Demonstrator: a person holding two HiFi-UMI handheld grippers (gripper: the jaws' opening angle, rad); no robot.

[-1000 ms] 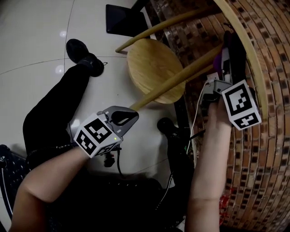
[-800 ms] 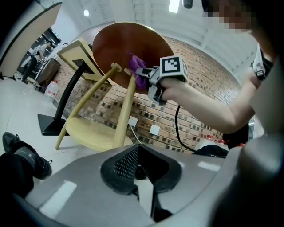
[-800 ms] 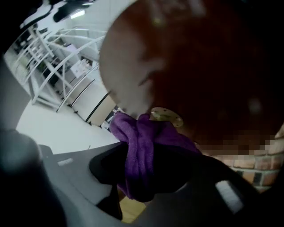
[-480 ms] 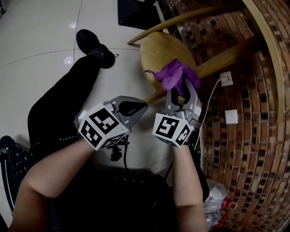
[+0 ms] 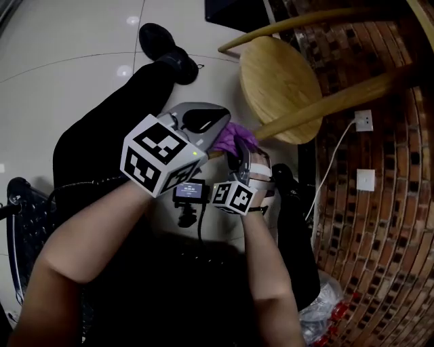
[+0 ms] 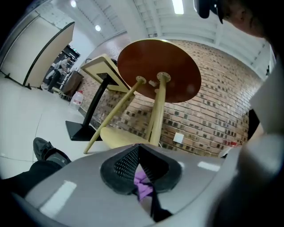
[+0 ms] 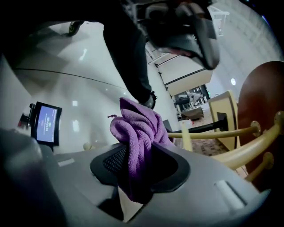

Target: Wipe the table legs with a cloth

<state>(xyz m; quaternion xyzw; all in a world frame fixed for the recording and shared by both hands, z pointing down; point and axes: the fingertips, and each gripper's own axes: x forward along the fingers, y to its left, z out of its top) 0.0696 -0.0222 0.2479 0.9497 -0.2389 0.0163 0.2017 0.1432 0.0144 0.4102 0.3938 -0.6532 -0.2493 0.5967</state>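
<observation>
A curved wall of red-brown brick point(image 5: 380, 203) fills the right side, with two white wall sockets point(image 5: 365, 120) set one below the other. The floor point(image 5: 68, 81) is glossy pale tile with thin dark joints, and ceiling lights glint on it. Against the brick stands a round wooden table point(image 6: 159, 71) – dark underside, pale slanting legs, a pale disc low down. Beyond it is a square-topped table point(image 6: 104, 71) on a black pedestal with a flat black base. Overhead, a bright strip light point(image 6: 177, 5) runs along the white ceiling – a curved partition point(image 6: 44, 53) stands further off.

The cloth point(image 7: 135, 133) is soft and fuzzy. The table legs point(image 5: 325, 106) are smooth pale wood. The floor tiles point(image 5: 68, 81) are glossy.
</observation>
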